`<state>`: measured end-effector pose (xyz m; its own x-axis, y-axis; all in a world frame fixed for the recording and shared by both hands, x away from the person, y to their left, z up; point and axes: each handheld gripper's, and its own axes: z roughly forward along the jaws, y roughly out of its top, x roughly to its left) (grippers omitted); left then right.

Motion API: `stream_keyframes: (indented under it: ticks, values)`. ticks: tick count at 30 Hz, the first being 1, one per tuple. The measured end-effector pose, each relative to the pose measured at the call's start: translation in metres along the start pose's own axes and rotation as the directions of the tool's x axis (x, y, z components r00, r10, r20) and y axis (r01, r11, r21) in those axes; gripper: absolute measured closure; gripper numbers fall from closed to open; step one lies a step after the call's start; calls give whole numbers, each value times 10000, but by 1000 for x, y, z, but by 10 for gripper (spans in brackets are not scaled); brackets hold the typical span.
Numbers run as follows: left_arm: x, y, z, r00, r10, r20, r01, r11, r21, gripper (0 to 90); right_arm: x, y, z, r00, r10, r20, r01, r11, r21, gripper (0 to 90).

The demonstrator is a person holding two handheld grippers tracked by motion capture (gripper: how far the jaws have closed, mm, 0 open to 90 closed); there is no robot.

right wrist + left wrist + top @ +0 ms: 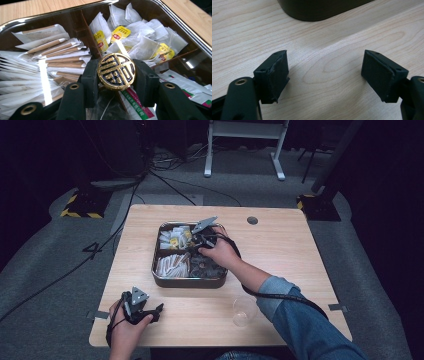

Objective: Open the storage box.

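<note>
A round black disc with a gold pattern [116, 71] sits between the pads of my right gripper [116, 75], which is shut on it. It is held just above the dark divided tray [180, 24]. In the high view the right gripper [196, 241] is over the tray's [190, 282] middle. Behind the disc lie white tea bags with yellow tags [140, 42]; paper stick sachets [57, 58] are to the left. My left gripper [325, 75] hovers low over bare wood near the table's front left corner [159, 310]. Its jaws stand apart with nothing between them.
A clear glass cup [244, 311] stands on the table near the front edge, under the right forearm. The tray's dark outer wall [319, 10] rises just ahead of the left gripper. A cable hole [252, 220] is at the table's back.
</note>
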<state>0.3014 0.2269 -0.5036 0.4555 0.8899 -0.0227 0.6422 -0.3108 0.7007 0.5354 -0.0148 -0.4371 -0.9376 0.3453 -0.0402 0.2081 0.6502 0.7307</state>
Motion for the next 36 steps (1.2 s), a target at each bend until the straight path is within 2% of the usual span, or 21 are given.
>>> stream_keyframes:
  ticks: [6,16,25,36]
  values:
    - [0,0,1,10000,-20,25,20,10000,-42,221,0,-1,0,9999,119,-77,-119,9999,-89,586]
    - [1,0,1,10000,3,58,-3,10000,-26,220,0,5,-7,9999,6,-102,-8,9998,-222,587]
    - [1,0,1,9999,33,104,-33,10000,-10,219,3,17,-31,9992,-346,-203,331,9970,-695,587]
    - [3,3,3,9998,104,197,-105,9999,31,198,-6,13,-75,9997,-253,8,252,9940,-1068,587]
